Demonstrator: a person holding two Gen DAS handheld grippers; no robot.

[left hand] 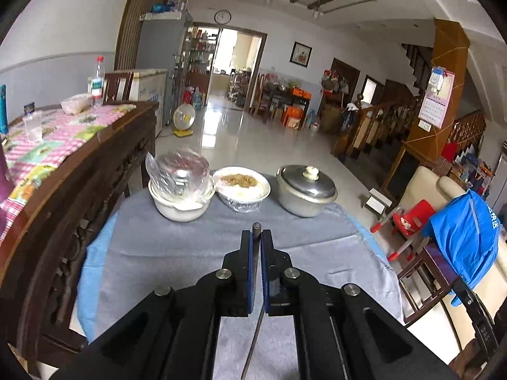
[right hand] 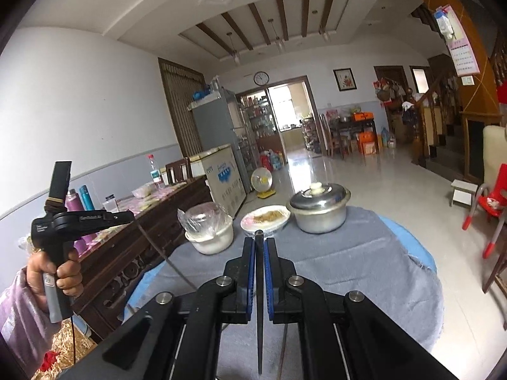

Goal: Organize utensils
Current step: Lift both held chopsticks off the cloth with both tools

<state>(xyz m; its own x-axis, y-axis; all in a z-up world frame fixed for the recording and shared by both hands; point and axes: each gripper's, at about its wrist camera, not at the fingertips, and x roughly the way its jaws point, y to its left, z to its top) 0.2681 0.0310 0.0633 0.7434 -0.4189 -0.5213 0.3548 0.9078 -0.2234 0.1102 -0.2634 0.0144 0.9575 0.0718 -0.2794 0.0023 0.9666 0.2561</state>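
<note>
Left wrist view: the left gripper [left hand: 256,237] is clenched on a dark chopstick [left hand: 253,326] running down the lower centre. Beyond it, on the grey cloth [left hand: 177,253], sit a wrapped bowl [left hand: 180,190], a plate [left hand: 241,186] and a lidded pot [left hand: 305,190]. Right wrist view: the right gripper [right hand: 259,243] grasps another chopstick [right hand: 259,316] at lower centre; the person's hand [right hand: 60,272] is at lower left.

Round table [left hand: 152,247] under a grey cloth [left hand: 190,253]: along its far edge, left to right, white bowl holding a plastic-wrapped glass lid [left hand: 179,190], film-covered plate of food [left hand: 241,186], lidded aluminium pot [left hand: 305,190]. Left of it, long carved wooden table [left hand: 79,171] carrying a clear plastic water bottle [left hand: 97,82] at its far end.
</note>
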